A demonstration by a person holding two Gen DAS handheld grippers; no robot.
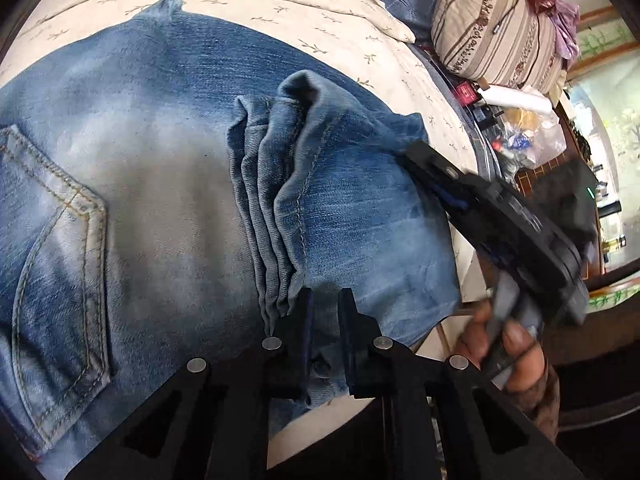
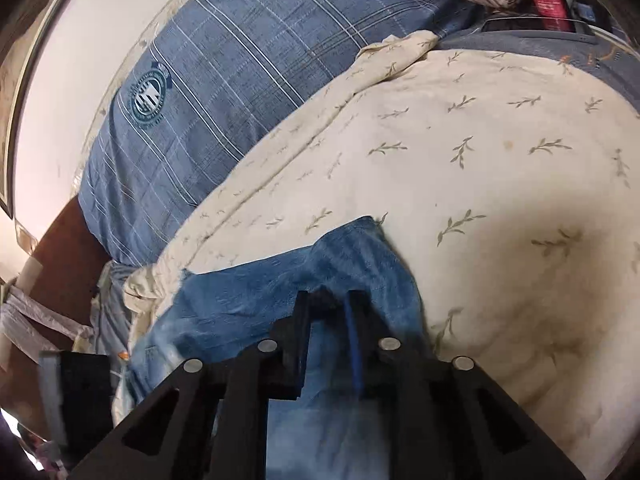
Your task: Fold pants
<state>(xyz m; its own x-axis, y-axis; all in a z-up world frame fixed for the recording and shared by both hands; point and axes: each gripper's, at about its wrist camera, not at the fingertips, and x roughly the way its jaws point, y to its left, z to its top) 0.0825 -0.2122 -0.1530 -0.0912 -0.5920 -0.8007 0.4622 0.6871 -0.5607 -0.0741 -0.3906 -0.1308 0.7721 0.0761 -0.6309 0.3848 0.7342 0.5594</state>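
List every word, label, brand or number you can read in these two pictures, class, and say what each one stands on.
No text here can be read for certain.
Round crest on the blue plaid pillow: lettering around its ring, too small and blurred.
Patterned bands on the striped cushion: possibly lettering, unreadable.
Red packet beside the bed: markings too blurred.
Jeans: no label or writing visible.

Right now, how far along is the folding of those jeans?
Partway, I'd judge. The jeans lie on the leaf-print sheet with one end already doubled over the seat, bunched by the back pocket. The left gripper and right gripper each pinch denim at the folded part's edge. Left: flattening that bunch and likely another fold.
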